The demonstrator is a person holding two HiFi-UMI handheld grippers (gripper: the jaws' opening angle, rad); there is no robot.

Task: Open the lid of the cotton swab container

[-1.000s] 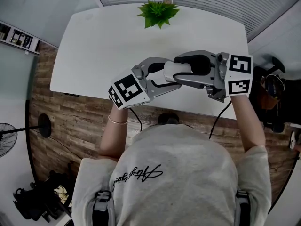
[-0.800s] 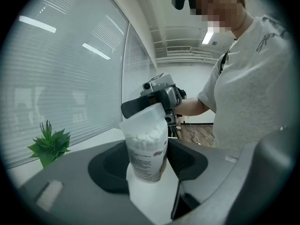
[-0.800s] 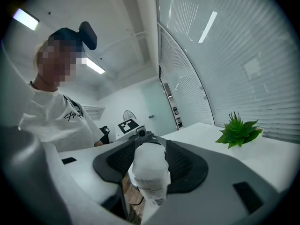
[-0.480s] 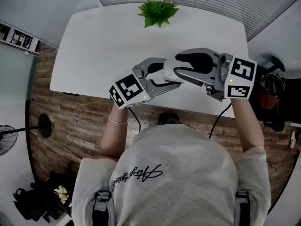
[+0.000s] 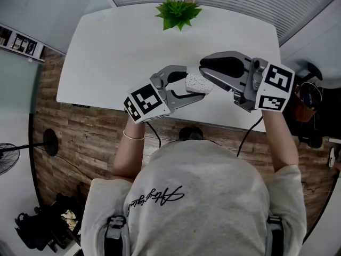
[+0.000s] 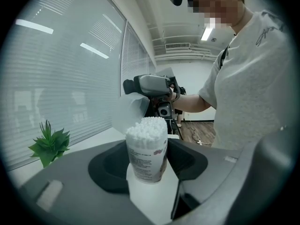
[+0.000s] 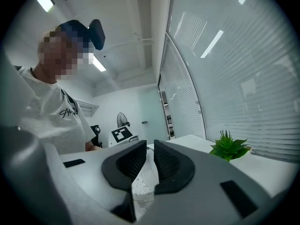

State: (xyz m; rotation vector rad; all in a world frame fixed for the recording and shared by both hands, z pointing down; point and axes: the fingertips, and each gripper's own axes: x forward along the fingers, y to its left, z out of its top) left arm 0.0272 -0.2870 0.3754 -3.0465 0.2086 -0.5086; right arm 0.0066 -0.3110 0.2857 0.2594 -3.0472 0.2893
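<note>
Cotton swab container: is showing white swab tips, clear wall, dark-printed label.
Lid: is appearing frosted, translucent.
Left claw: is showing grey, with black pads.
Surface beneath it: is showing white.
Plant beyond it: is showing green.

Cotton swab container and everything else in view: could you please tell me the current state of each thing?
left gripper: shut on the cotton swab container.
right gripper: jaws have just been closing, now pinching the lid.
cotton swab container: open at the top, clamped.
lid: off the container's mouth, held beside it.
cotton swabs: exposed, packed in the container.
plant: standing on the table.
</note>
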